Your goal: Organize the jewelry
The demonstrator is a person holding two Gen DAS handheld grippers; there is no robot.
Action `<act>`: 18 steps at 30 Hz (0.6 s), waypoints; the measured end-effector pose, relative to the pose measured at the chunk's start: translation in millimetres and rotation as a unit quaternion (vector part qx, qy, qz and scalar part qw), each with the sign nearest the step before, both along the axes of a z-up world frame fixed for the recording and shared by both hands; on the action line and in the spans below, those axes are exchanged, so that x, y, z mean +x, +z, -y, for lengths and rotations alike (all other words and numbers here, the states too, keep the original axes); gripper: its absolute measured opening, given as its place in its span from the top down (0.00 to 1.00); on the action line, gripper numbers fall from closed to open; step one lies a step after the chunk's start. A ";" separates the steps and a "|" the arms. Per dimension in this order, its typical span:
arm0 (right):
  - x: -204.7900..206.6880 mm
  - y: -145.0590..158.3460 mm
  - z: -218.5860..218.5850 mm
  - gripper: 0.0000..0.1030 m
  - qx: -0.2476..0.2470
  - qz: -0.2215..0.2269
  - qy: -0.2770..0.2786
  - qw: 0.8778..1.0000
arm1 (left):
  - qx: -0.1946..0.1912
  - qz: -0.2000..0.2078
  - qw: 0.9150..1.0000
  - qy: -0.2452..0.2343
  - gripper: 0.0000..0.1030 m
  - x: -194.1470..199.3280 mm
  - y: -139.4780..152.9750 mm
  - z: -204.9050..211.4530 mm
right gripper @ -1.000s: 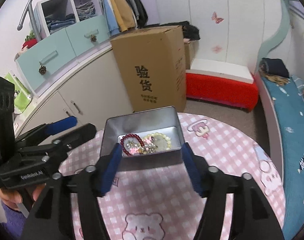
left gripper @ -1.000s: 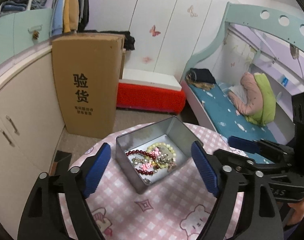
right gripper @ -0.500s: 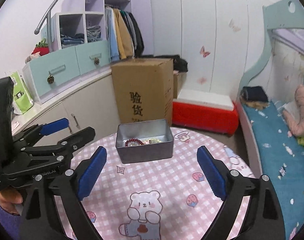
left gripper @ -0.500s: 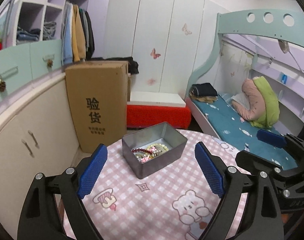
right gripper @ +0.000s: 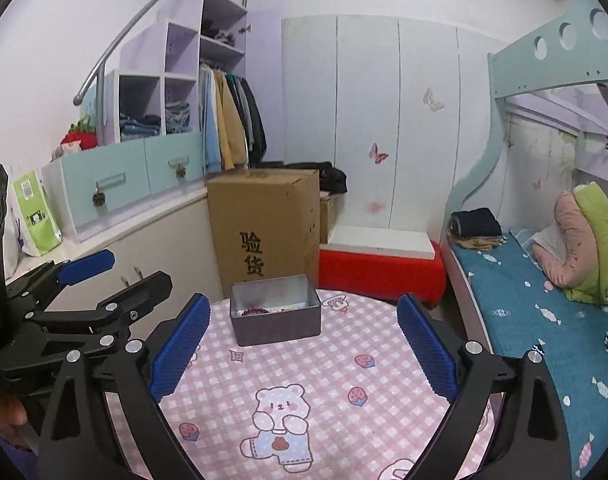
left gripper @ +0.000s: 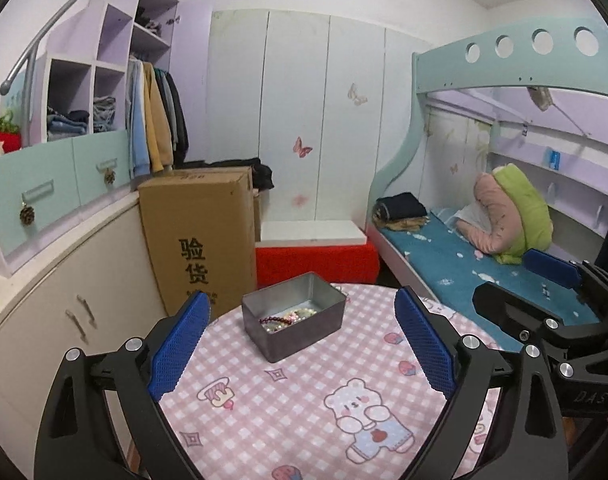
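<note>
A: Nearest first?
B: Left tongs (left gripper: 299, 344) spread wide, nothing btwn the blue pads (left gripper: 178, 350); just been opening further. Right tongs (right gripper: 301, 348) same: wide apart, empty, just been opening too. Both held over the near part of the counter (left gripper: 304, 412), pink checked cloth w/ bear print.
A: Seen from each other?
B: Yes. Right tongs at far right edge in left wrist view, left tongs at far left in right wrist view, side by side, apart.
A: And the jewelry?
B: In the tin box (left gripper: 293, 316), grey metal, no lid on, sitting twd the far side of the counter, well clear of both tongs. Inside: dark red bead bracelet (left gripper: 275, 321) plus pale beads; rest too small to tell.
A: Behind that?
B: Tall cardboard box (left gripper: 199, 236) on the floor just past the counter, Chinese print on front. Red bench (left gripper: 316, 260) w/ white top beside it. Bed (left gripper: 436, 256) to the right, teal sheet, folded clothes (left gripper: 402, 210) at far end. White wardrobe doors at back w/ butterfly stickers (left gripper: 301, 147).
</note>
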State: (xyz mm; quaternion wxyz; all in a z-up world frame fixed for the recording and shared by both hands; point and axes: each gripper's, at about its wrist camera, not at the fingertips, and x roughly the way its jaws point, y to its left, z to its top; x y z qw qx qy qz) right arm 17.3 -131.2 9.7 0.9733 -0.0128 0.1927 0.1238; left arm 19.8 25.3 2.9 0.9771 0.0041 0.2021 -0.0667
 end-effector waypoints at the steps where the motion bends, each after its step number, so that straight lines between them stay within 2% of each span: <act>1: -3.4 1.1 1.5 0.10 0.000 0.004 -0.002 1.000 | 0.002 0.005 1.000 -0.001 0.12 -4.5 3.2 1.5; 10: -38.0 18.8 9.2 0.09 -0.007 0.051 -0.024 0.998 | 0.006 0.049 0.999 -0.003 0.10 -34.7 20.0 10.0; 18: -49.9 22.2 15.0 0.09 -0.008 0.066 -0.034 0.997 | 0.008 0.077 0.997 0.002 0.10 -49.1 28.1 14.0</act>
